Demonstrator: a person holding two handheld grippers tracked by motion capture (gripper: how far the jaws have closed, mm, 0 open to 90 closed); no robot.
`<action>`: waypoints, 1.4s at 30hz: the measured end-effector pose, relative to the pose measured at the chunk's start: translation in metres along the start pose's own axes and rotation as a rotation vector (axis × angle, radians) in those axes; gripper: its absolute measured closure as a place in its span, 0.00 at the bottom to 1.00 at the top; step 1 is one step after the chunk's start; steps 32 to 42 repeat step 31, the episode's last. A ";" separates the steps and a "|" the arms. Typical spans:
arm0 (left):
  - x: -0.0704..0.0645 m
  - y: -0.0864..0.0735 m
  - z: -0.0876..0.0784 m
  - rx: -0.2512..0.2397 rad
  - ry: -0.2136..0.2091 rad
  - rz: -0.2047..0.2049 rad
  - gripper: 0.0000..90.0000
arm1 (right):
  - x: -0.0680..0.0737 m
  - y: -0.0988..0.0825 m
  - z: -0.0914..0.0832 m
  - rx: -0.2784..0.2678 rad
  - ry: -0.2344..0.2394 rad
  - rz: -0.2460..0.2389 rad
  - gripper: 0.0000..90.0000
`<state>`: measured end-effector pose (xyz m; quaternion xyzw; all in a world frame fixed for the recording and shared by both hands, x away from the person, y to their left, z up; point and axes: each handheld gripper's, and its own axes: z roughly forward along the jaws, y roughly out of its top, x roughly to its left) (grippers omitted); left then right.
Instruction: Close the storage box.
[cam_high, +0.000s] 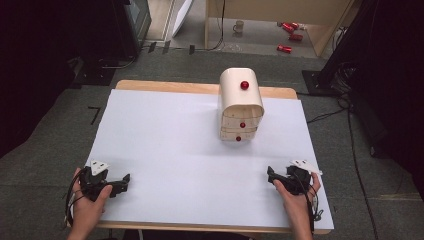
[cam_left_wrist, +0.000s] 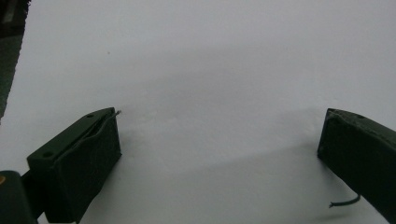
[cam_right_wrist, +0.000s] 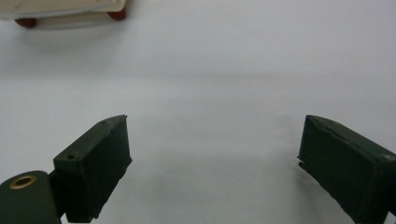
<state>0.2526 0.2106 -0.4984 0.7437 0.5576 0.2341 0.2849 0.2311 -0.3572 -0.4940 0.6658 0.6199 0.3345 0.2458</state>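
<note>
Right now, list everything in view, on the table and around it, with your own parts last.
Mini drawer cabinet: one, cream with three red knobs, far centre-right of the table.
Table cover: one, white, spread over the wooden table.
Mug: one, pale, on the floor beyond the table.
Cans: several, red, lying on the floor far right; exact count unclear.
Floor cables: black, right of the table.
Left tool: one, black, open, near-left corner, held in the left hand.
Right tool: one, black, open, near-right corner, held in the right hand.
</note>
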 end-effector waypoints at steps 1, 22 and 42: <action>0.000 0.000 0.000 0.000 0.000 0.000 0.00 | -0.005 -0.004 -0.004 0.005 -0.009 -0.010 0.10; 0.000 0.000 0.000 0.000 -0.001 -0.003 0.00 | -0.014 -0.026 -0.017 0.019 -0.022 -0.150 0.13; 0.000 0.000 0.000 0.002 -0.002 -0.001 0.00 | -0.015 -0.026 -0.018 0.013 -0.017 -0.142 0.13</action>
